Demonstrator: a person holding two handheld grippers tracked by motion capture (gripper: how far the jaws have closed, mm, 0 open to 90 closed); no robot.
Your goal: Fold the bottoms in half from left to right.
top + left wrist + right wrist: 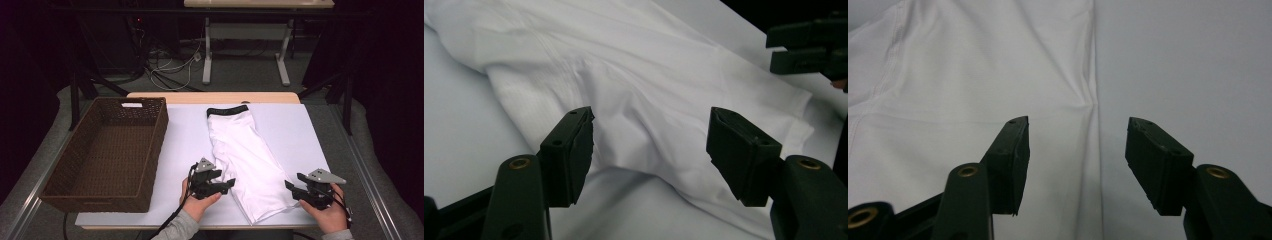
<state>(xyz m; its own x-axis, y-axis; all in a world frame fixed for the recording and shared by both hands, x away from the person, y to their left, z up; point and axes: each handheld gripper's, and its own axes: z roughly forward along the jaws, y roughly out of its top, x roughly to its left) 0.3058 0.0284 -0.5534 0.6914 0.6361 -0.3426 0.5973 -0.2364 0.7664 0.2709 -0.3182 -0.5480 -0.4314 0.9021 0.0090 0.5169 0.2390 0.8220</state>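
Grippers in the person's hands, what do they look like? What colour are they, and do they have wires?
Both are black. The left gripper and the right gripper each have two chunky, blocky jaws and a grey three-cornered plate on top. Brass-coloured rings sit in the jaw arms in the gripper views. A black cable trails from the left one beside the person's grey sleeve; the other wrist also wears grey.

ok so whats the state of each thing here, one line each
white shorts: folded lengthwise, flat on the table, black waistband at the far end
wicker basket: upright, empty, left of the shorts
left gripper: open, at the shorts' left edge, gripping nothing
right gripper: open, at the shorts' right edge, gripping nothing
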